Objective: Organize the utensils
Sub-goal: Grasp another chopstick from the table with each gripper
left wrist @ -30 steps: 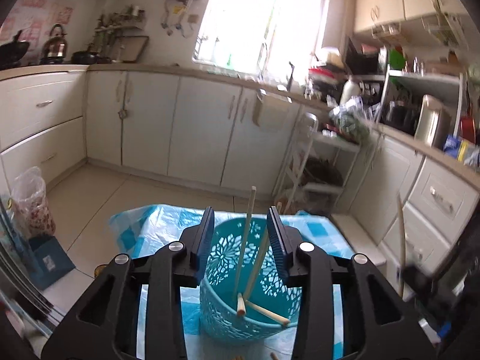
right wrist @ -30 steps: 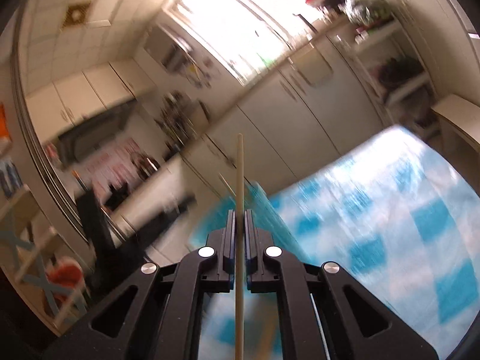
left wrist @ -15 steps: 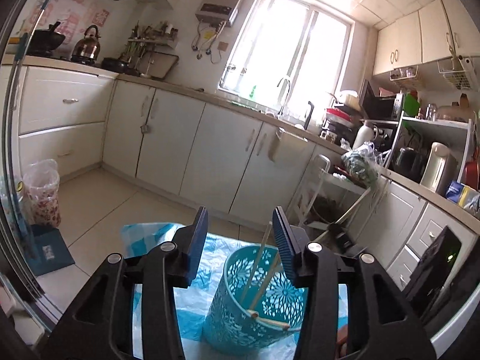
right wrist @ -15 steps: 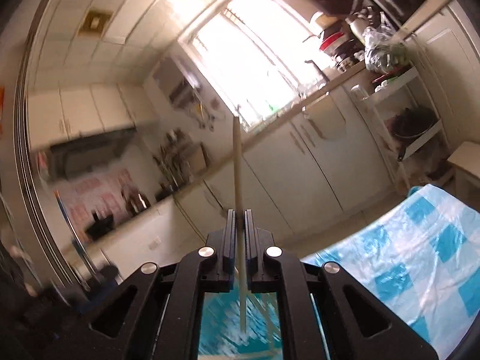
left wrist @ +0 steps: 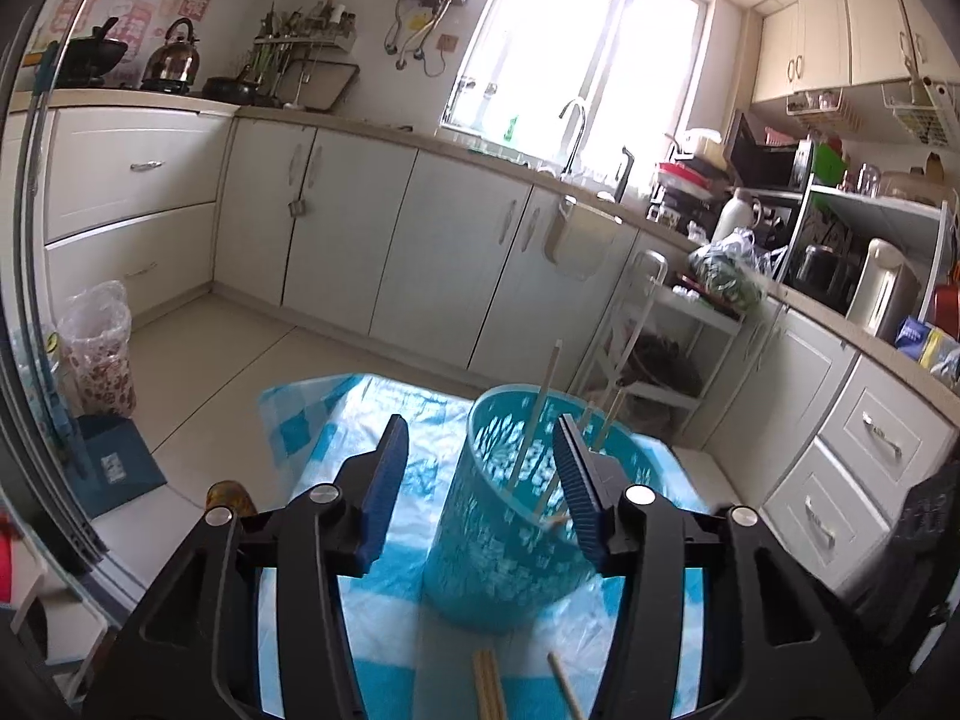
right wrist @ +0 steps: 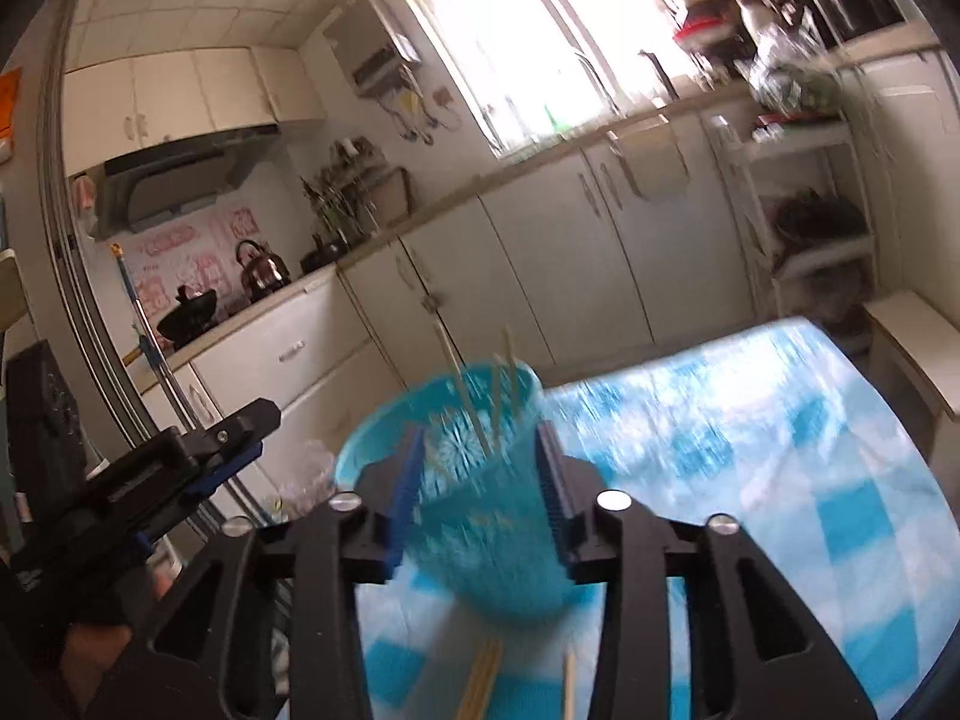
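Observation:
A teal lattice basket (left wrist: 510, 516) stands on the blue-and-white checked tablecloth (left wrist: 312, 432) and holds several wooden chopsticks (left wrist: 537, 414) leaning upright. It also shows in the right wrist view (right wrist: 480, 498), blurred. My left gripper (left wrist: 480, 492) is open and empty just in front of the basket. My right gripper (right wrist: 480, 498) is open and empty, its jaws on either side of the basket. More chopsticks (left wrist: 489, 684) lie on the cloth near me, seen in the right wrist view (right wrist: 480, 678) too. The left gripper (right wrist: 180, 462) appears at the left of the right wrist view.
White kitchen cabinets (left wrist: 360, 228) run along the far wall under a bright window. A white wire shelf cart (left wrist: 660, 336) stands beyond the table's far right. A bagged bin (left wrist: 99, 348) sits on the floor at left.
My right gripper has opened and let go of the chopstick, which now stands in the basket. Both grippers have pulled back and tilted down toward the table.

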